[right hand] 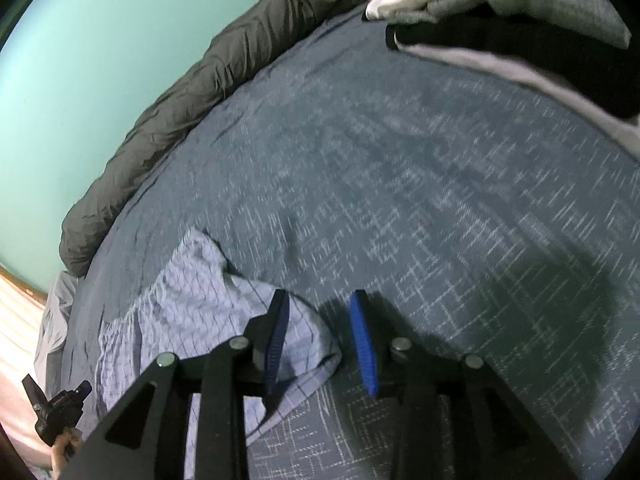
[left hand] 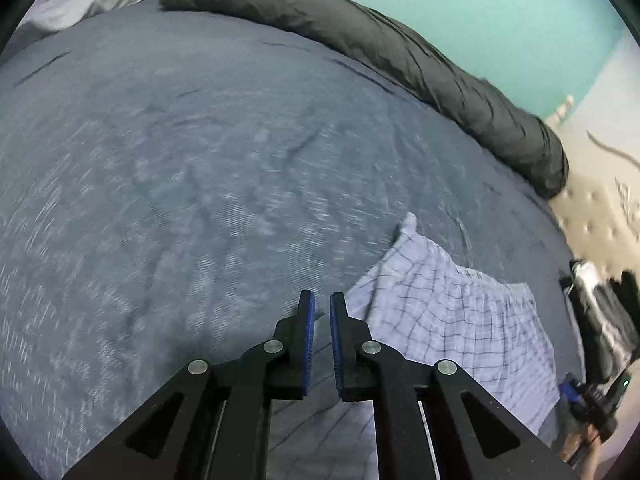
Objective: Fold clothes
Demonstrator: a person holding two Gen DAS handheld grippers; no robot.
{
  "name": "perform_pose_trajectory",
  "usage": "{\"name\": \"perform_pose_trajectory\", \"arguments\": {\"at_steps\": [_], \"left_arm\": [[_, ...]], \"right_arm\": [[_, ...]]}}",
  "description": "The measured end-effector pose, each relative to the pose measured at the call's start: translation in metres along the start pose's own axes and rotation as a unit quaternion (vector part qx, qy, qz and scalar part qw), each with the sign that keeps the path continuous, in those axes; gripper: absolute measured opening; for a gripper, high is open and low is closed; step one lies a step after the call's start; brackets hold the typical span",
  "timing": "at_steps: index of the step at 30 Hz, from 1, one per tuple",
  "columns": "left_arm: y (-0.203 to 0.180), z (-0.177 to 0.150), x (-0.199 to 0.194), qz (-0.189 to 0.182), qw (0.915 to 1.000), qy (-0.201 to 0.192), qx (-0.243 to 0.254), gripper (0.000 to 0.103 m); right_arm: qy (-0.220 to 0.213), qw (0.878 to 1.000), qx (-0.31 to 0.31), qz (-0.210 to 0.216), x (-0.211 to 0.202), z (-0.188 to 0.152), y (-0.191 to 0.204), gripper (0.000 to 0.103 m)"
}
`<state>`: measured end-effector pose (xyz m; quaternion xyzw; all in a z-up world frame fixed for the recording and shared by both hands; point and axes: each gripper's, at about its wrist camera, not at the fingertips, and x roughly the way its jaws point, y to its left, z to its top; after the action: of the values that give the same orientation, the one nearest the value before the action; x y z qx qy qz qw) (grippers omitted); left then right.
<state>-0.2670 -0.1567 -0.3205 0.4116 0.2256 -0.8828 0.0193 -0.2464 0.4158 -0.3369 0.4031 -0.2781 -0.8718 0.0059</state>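
Left wrist view: the left gripper [left hand: 322,300] hangs above the dark blue patterned bedspread [left hand: 180,184], its blue-padded jaws a narrow slit apart with nothing between them. The pale blue checked cloth garment [left hand: 452,312] lies flat just to its right, near the bed's edge.

Right wrist view: the right gripper [right hand: 320,300] stands parted over the garment's corner [right hand: 200,304], pads not pressing it. A heap of grey, white and black clothes [right hand: 500,12] lies far off.
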Motion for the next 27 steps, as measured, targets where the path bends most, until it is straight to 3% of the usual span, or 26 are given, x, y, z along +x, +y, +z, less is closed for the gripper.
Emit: {"name": "perform_pose_trajectory", "arguments": {"at_steps": [5, 10, 19, 23, 27], "left_arm": [[-0.018, 0.019, 0.013, 0.015, 0.9996, 0.005, 0.022, 0.008], [-0.037, 0.032, 0.047, 0.025, 0.9983, 0.036, 0.039, 0.008], [-0.069, 0.025, 0.053, 0.032, 0.995, 0.042, 0.085, 0.008], [-0.074, 0.016, 0.06, 0.004, 0.9937, 0.072, 0.086, 0.008], [-0.078, 0.011, 0.056, 0.007, 0.9921, 0.073, 0.101, 0.008]], "right_arm": [[-0.007, 1.0, 0.01, 0.012, 0.001, 0.001, 0.0, 0.032], [-0.006, 0.999, 0.02, 0.037, 0.006, 0.004, 0.001, 0.032], [-0.008, 0.998, 0.041, 0.046, 0.006, 0.009, -0.007, 0.032], [-0.007, 0.998, 0.043, 0.055, 0.005, 0.008, -0.004, 0.032], [-0.007, 0.997, 0.045, 0.061, 0.004, 0.006, -0.002, 0.032]]}}
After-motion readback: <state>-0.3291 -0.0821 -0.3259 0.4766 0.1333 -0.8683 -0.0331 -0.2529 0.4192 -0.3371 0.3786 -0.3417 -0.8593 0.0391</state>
